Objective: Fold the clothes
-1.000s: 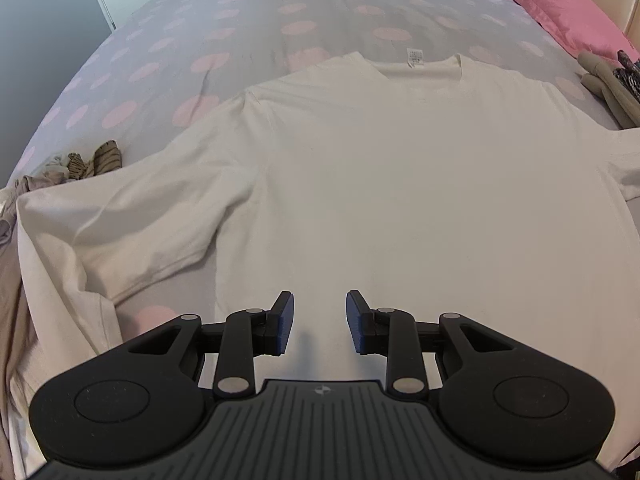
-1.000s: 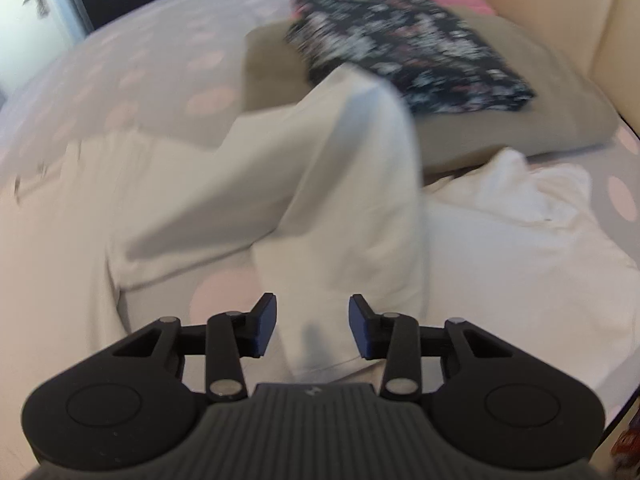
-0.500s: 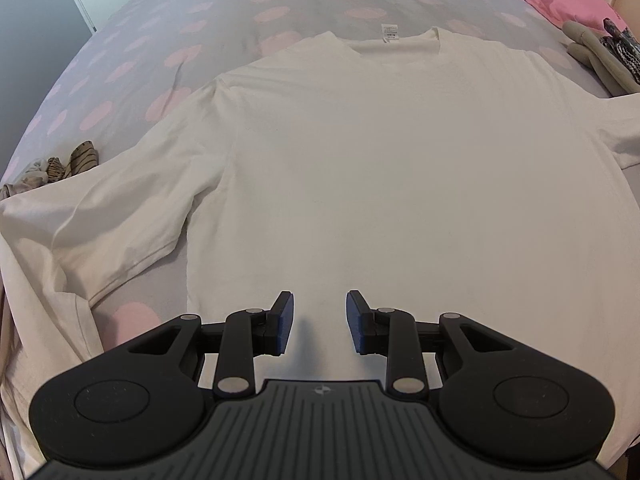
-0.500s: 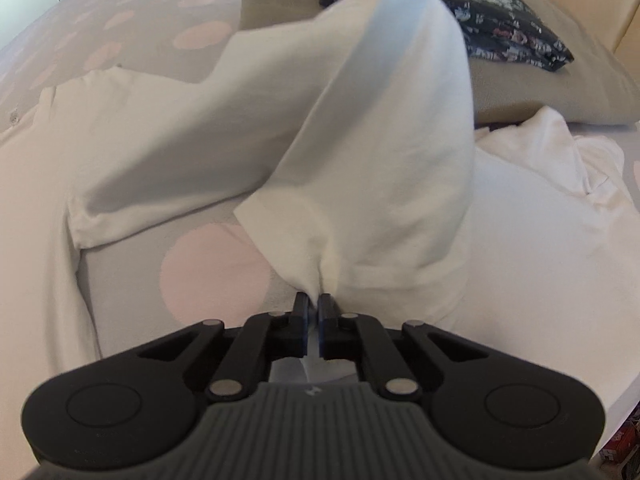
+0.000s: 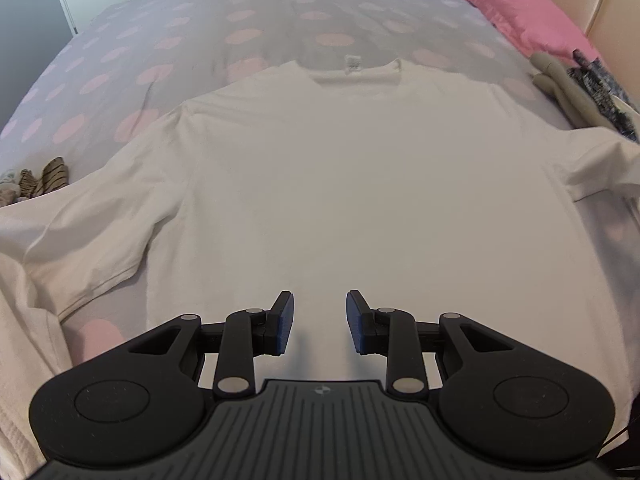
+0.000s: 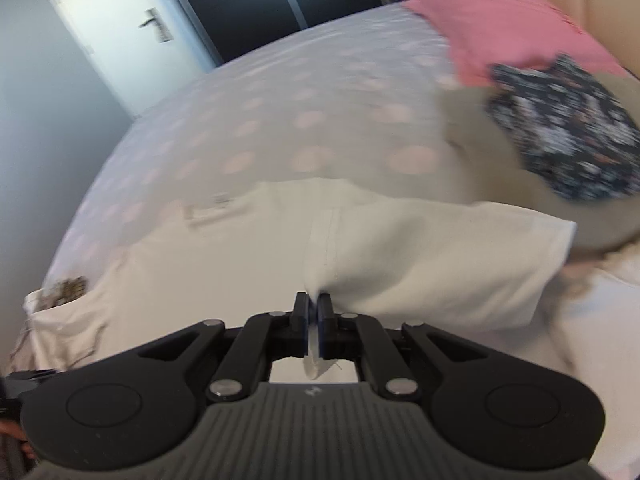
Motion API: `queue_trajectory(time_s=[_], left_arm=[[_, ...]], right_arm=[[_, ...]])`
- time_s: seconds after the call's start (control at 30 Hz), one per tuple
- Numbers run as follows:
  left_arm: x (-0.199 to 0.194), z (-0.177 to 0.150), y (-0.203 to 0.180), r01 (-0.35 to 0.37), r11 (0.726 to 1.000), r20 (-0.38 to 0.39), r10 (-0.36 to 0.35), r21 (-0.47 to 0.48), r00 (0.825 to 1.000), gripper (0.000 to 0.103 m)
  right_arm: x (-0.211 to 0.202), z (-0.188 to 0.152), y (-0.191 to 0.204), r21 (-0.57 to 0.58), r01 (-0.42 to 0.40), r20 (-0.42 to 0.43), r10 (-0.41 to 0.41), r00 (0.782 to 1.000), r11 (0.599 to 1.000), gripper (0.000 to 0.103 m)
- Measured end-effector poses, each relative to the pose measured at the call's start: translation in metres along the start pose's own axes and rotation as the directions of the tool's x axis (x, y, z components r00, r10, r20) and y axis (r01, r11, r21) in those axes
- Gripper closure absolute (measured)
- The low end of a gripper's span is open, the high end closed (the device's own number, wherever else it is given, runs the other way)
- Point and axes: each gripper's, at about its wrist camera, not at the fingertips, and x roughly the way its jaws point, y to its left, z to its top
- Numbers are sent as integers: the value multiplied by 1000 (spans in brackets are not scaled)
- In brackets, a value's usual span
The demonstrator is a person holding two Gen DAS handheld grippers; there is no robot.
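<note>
Right, I see plenty of open bedspread (image 5: 248, 36) beyond the collar, grey with pink dots, running clear to the far edge by the door (image 6: 116, 36). On my right side the room is tighter: a pink pillow (image 5: 520, 12) sits at the headboard end, with a beige folded garment (image 5: 560, 88) and a dark floral one (image 6: 568, 136) stacked just beside the shirt's shoulder. At the left edge of the bed a small striped bundle (image 5: 48, 176) lies near the sleeve.

The white T-shirt (image 5: 340, 184) lies flat in the middle of the bed, collar away from me, label showing at the neck. Its left sleeve spreads out smooth toward the bed's left edge. The body looks nearly wrinkle-free.

My left gripper (image 5: 319, 322) hovers over the lower part of the shirt, jaws partly apart with nothing between them. My right gripper (image 6: 313, 330) is pinched tight on the hem of the right sleeve (image 6: 440, 264), which is raised off the bed and drawn inward over the shirt.
</note>
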Motion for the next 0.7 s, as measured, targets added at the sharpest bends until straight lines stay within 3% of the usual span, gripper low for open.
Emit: queue_trajectory(time_s=[0.1, 0.27, 0.43, 0.57, 0.63, 0.7], left_arm=[[-5, 4, -2, 48, 999, 22, -48, -14, 999, 76], [-7, 8, 3, 134, 989, 52, -131, -59, 990, 76], [-3, 9, 5, 217, 971, 65, -211, -105, 975, 76], [6, 11, -1, 239, 964, 46, -236, -115, 971, 76], [13, 11, -5, 233, 966, 32, -231, -109, 972, 76], [21, 11, -7, 226, 968, 18, -225, -110, 974, 76]], right_arm=[[11, -3, 43, -50, -102, -60, 99, 993, 994, 99], [40, -26, 100, -163, -184, -172, 156, 973, 969, 99], [80, -65, 126, -265, -182, -294, 101, 950, 947, 98], [107, -82, 128, -318, -173, -363, 49, 931, 932, 91], [110, -85, 127, -319, -180, -384, 46, 922, 930, 72], [110, -85, 124, -315, -179, -383, 48, 923, 932, 69]])
